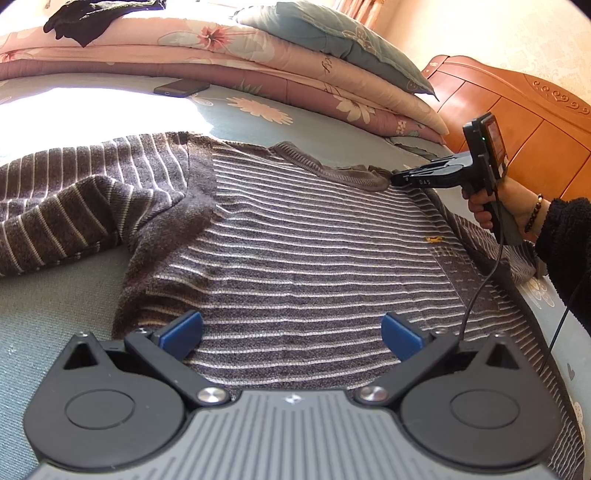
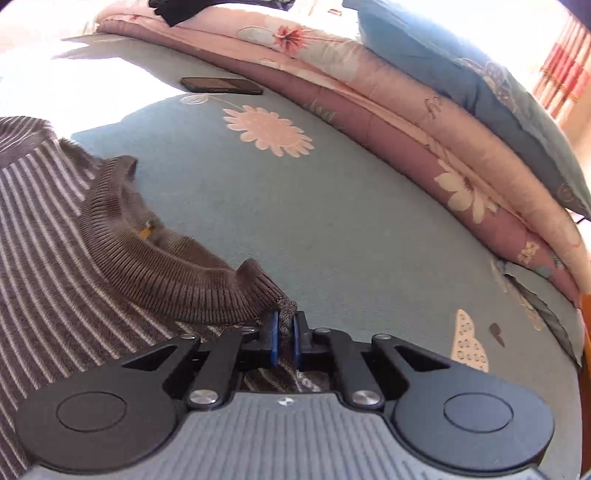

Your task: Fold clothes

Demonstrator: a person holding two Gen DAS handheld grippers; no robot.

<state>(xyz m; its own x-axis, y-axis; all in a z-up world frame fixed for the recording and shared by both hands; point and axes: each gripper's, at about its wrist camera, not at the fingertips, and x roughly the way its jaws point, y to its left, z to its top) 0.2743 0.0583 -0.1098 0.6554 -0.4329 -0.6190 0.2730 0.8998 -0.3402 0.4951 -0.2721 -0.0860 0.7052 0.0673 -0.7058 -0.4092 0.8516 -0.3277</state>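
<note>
A brown sweater with thin white stripes [image 1: 314, 251] lies spread on the teal bedsheet [image 1: 44, 317], one sleeve folded over at the left. My left gripper [image 1: 291, 334] is open and empty, just above the sweater's lower body. My right gripper [image 2: 283, 338] is shut on the sweater's ribbed collar [image 2: 177, 273] at the shoulder end. In the left wrist view the right gripper [image 1: 400, 180] shows at the collar's right end, held by a hand. The sweater [image 2: 55, 258] fills the left of the right wrist view.
Folded floral quilts [image 1: 258, 55] and a teal pillow [image 1: 332, 33] are stacked along the far side of the bed. A black phone [image 1: 181, 88] lies on the sheet near them. A dark garment [image 1: 85, 18] rests on the quilts. A wooden headboard [image 1: 517, 118] stands at the right.
</note>
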